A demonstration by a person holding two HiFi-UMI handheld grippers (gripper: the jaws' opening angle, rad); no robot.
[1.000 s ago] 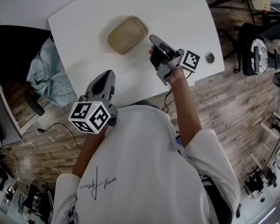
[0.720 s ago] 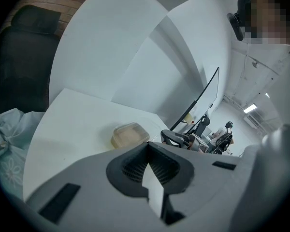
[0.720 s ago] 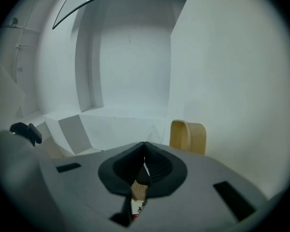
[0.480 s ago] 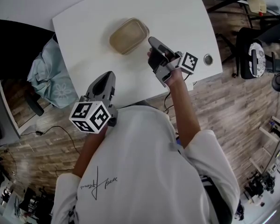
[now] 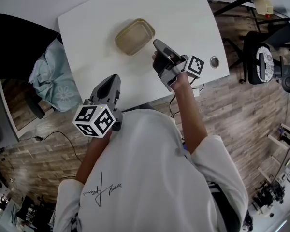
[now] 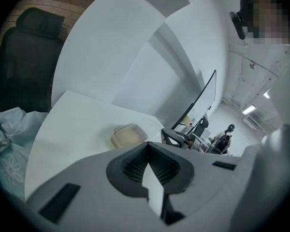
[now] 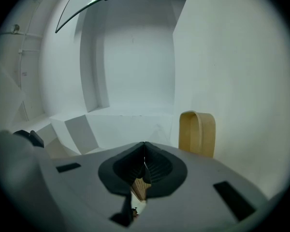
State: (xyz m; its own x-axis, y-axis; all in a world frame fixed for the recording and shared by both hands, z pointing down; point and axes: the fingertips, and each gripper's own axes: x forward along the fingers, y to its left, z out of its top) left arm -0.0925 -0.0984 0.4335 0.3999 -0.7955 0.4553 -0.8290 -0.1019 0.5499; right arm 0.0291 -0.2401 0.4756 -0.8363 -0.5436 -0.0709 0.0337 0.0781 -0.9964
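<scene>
Roughly mid-worktop point(image 5: 183, 18) lies the tan container point(image 5: 135, 36). Just beside the container's right end hang the right tongs point(image 5: 157, 43), pressed together with nothing between. The left tongs point(image 5: 111, 77), also closed and empty, sit well apart from the container, toward the person.

Office workspace, white desk point(image 5: 183, 13) with cable grommet point(image 5: 214, 61), office chairs point(image 5: 266, 57), wood-look floor point(image 5: 222, 110), monitor point(image 6: 201, 100)
</scene>
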